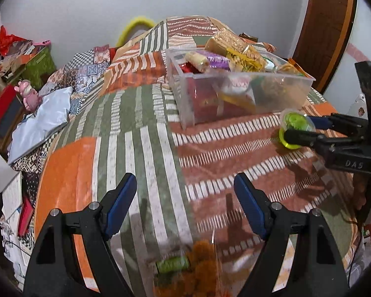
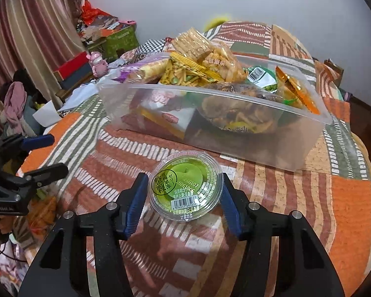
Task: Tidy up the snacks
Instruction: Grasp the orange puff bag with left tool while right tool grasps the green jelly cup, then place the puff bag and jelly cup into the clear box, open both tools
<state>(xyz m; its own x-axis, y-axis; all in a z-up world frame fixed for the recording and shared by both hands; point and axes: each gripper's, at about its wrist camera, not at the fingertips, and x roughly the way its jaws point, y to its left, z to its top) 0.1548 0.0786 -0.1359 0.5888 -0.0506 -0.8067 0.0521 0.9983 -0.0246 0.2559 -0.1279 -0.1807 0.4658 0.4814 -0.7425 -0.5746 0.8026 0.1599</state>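
Note:
A clear plastic bin (image 2: 309,146) heaped with snack packets (image 2: 197,59) stands on the patchwork bedspread; it also shows in the left wrist view (image 1: 185,104). My right gripper (image 2: 183,193) is shut on a green jelly cup (image 2: 185,185), held just above the spread in front of the bin; in the left wrist view the cup (image 1: 295,123) sits between its fingers (image 1: 299,137). My left gripper (image 1: 185,190) is open and empty over the bed, left of the right one. An orange snack packet (image 1: 200,259) with a green item (image 1: 172,263) lies below it.
The bedspread (image 1: 141,148) covers a round-edged bed. Boxes, a pink toy (image 1: 28,96) and papers clutter the floor at left. A curtain (image 2: 24,49) hangs at left, a wooden door (image 1: 326,24) at right. The left gripper (image 2: 44,156) shows at the right view's left edge.

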